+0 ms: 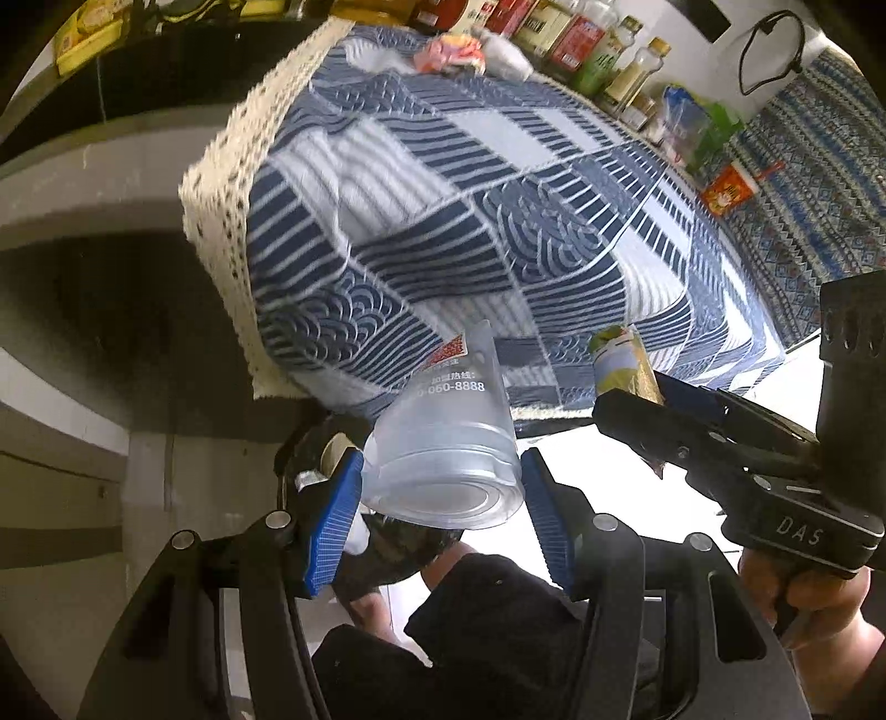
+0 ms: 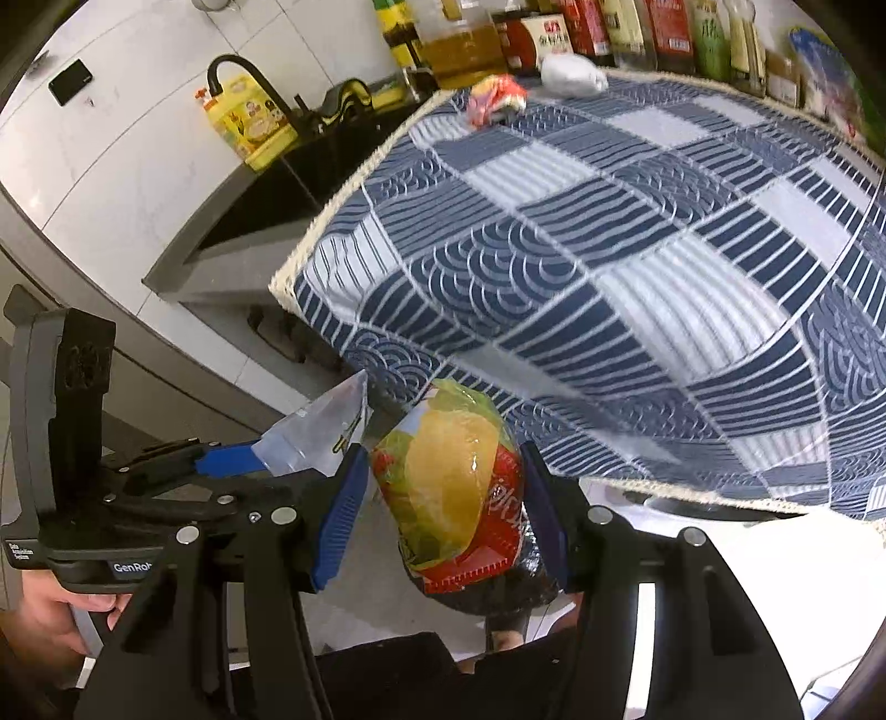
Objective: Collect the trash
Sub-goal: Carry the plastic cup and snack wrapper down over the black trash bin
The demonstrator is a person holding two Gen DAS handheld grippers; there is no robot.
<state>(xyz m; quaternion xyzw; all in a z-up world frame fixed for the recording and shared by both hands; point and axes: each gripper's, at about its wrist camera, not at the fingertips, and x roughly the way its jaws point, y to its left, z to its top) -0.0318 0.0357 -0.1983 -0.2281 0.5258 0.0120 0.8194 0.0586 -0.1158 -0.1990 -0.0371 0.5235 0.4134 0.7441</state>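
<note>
My left gripper (image 1: 441, 459) is shut on a clear plastic cup (image 1: 443, 437) lying on its side, with a blue pad on each wall. It hangs just off the near edge of the table. In the right wrist view my right gripper (image 2: 443, 459) is shut on a yellow, green and red snack packet (image 2: 448, 493). The right gripper (image 1: 637, 387) with that packet (image 1: 623, 354) also shows to the right in the left wrist view. The left gripper (image 2: 243, 459) holding the cup (image 2: 321, 432) shows at the left. A crumpled red wrapper (image 2: 493, 99) and a white crumpled wad (image 2: 573, 75) lie at the table's far edge.
The table carries a blue-and-white patterned cloth (image 2: 637, 266) with a lace edge. Bottles and jars (image 2: 609, 27) line the wall behind it. A sink with a black tap (image 2: 243, 66) is to the left. A dark container (image 1: 315, 443) with pale scraps shows below the table corner. The person's leg and foot are underneath.
</note>
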